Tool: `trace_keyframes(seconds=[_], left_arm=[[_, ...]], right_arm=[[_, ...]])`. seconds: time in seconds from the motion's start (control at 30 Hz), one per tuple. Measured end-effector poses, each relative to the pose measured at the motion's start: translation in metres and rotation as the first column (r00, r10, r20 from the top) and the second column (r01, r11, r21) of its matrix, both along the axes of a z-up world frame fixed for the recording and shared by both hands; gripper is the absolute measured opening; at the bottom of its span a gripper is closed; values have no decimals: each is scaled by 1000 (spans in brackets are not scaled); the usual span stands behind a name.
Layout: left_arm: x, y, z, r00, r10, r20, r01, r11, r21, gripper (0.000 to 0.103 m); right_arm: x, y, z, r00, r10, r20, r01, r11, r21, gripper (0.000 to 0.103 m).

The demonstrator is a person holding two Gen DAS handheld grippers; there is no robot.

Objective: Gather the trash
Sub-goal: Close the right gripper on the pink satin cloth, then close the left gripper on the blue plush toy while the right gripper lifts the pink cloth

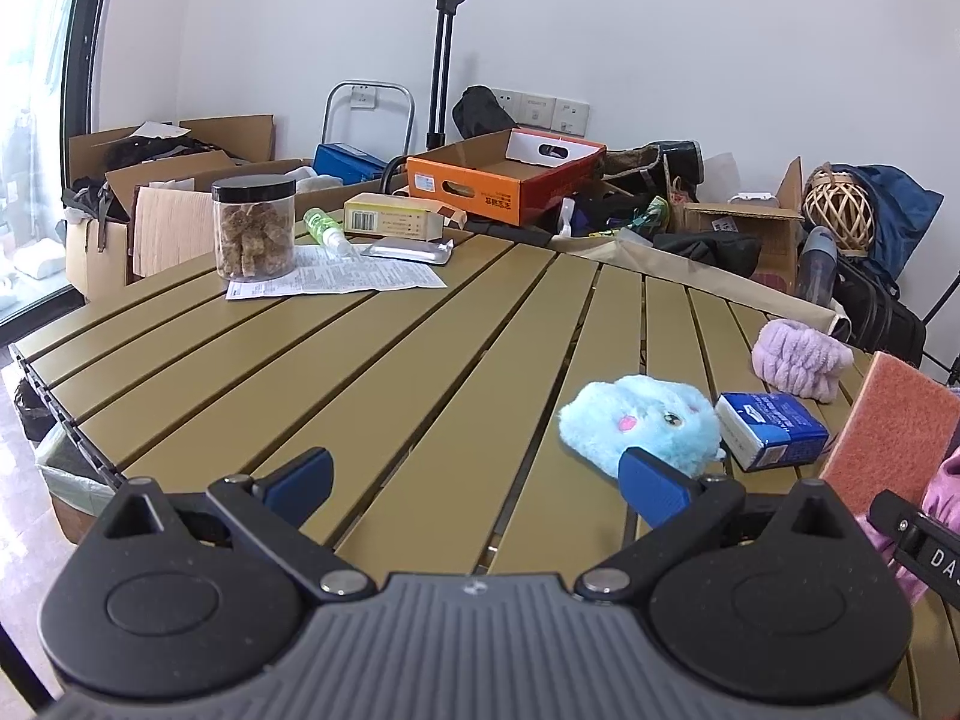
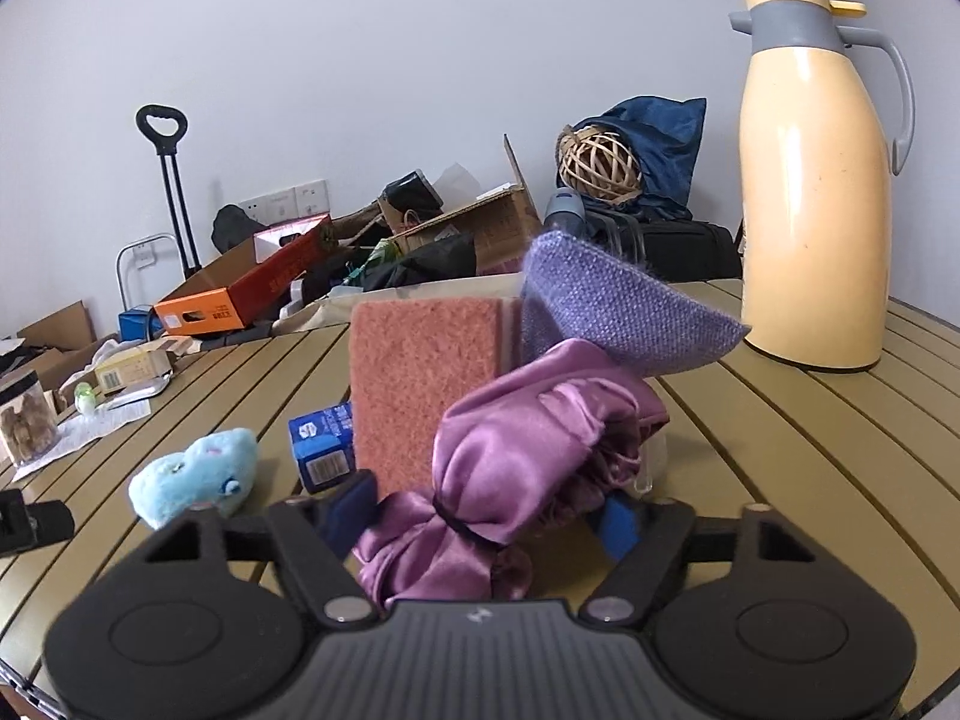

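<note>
Jaws of my right gripper [image 2: 486,516] half-closed round satin bundle [image 2: 528,420], grip unsure; needed central squeeze. Left gripper [image 1: 480,477] spread, empty.

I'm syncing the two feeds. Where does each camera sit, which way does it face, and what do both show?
Left wrist: behind the left tongs, open over bare table, facing the jar and floor boxes.
Right wrist: behind the right tongs, which straddle a purple satin cloth, facing the sponge and jug.
Shared: blue plush, tissue pack, sponge, orange box.
</note>
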State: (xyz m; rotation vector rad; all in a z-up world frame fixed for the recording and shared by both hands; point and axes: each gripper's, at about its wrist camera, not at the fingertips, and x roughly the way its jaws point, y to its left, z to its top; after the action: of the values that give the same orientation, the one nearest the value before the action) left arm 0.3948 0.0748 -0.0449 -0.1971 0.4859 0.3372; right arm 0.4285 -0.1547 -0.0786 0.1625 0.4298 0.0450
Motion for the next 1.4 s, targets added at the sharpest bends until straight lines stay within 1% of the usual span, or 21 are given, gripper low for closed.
trace_keyframes(seconds=[0.03,0.07,0.1,0.13,0.23,0.37,0.5,0.6,0.73,0.9,1.07,1.2,1.4], left_arm=[[0,0,0,1000,0,0,0,1000,-1,103],[-1,1,0,1000,-1,0,1,1000,-2,103],[0,1,0,1000,-1,1,1,1000,0,103],[0,1,0,1000,-1,1,1,1000,-1,103],[-1,0,-1,1000,0,0,0,1000,6,103],[-1,-2,-2,1000,-5,-2,5,1000,14,103],[-2,-5,-3,1000,-16,2,16,1000,23,103],[-4,-7,-3,1000,-21,5,21,999,27,103],[-3,-8,-4,1000,-29,0,29,999,29,103],[-4,-8,-4,999,-43,-7,43,999,19,103],[-3,-6,2,998,-66,-22,66,998,-21,103],[6,-13,6,997,-76,-35,74,997,-35,103],[42,-45,7,988,-142,-66,144,990,17,103]], right_arm=[[-1,-2,-1,1000,14,-2,-14,1000,19,56],[-1,-5,-1,1000,24,-5,-24,999,40,52],[-1,-8,-1,999,33,-6,-32,998,57,41],[-2,-11,0,999,33,-7,-32,997,67,37],[-7,-16,2,1000,6,8,-7,996,89,32],[-14,-30,3,1000,17,24,-20,986,168,30],[-25,-40,12,996,23,82,-39,979,202,29],[-35,-48,22,990,25,141,-55,976,210,28],[-42,-58,29,984,2,179,-39,978,204,28],[-46,-76,32,982,-38,183,-2,977,212,28],[-53,-96,34,978,-71,194,23,971,238,28],[-54,-115,34,977,-87,196,29,959,283,28],[-50,-138,31,973,-129,189,63,946,319,28]])
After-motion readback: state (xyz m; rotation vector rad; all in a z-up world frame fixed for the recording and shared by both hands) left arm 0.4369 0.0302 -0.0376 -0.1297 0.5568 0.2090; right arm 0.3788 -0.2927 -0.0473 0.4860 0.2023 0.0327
